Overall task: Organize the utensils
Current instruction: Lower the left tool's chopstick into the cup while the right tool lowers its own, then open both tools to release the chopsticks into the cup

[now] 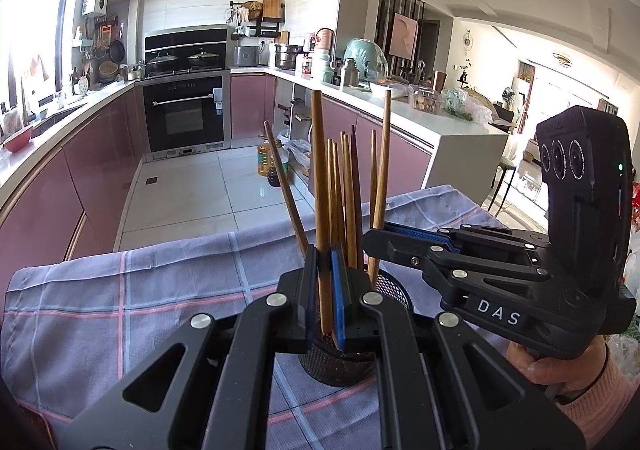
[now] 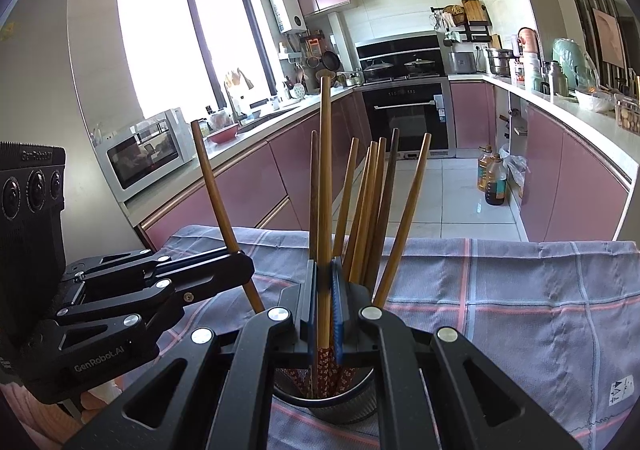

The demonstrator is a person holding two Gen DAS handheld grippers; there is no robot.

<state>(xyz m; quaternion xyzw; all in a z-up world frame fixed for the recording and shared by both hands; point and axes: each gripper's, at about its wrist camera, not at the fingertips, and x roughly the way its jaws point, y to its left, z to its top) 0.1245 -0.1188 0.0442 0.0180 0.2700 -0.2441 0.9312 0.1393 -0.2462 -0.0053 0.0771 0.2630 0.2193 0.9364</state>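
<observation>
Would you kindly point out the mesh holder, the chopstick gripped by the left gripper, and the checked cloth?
mesh holder (image 1: 394, 290), left wrist view, on its rim.
chopstick (image 1: 322, 177), left wrist view, mid-shaft above the gripper.
checked cloth (image 1: 132, 290), left wrist view, bare patch at left.

Pinks, purples and browns across the kitchen

Lower frame: the cloth is lavender, checked in pink and pale blue lines; the mesh holder is black, the chopsticks golden brown, one among them darker brown, their lower ends red-patterned in the right view. Both grippers are black with blue pads. Behind, the cabinets are dusty pink, the oven black, the floor tiles white.
</observation>
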